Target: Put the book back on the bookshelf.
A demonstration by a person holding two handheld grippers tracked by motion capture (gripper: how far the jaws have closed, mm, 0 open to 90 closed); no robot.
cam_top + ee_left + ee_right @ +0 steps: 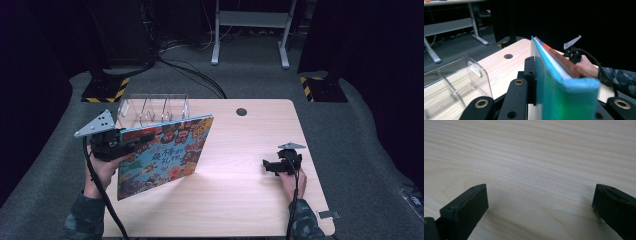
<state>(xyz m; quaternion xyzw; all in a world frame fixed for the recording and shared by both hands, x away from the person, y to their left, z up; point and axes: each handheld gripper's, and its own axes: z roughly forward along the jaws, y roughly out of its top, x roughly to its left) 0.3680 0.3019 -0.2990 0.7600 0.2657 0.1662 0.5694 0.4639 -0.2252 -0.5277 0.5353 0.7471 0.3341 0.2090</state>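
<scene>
picture book (165,152) stands tilted above the left half of the surface (250,150), clamped at its upper left corner by the left gripper (131,140), just before a clear rack (152,110), while the right gripper (270,166) rests apart with fingers (465,212) spread wide, empty.

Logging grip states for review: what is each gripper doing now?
Left gripper: shut on the picture book, held tilted.
Right gripper: open, nothing between the jaws.

High view looks down over the table (250,150); both gripper views sit close above it.
</scene>
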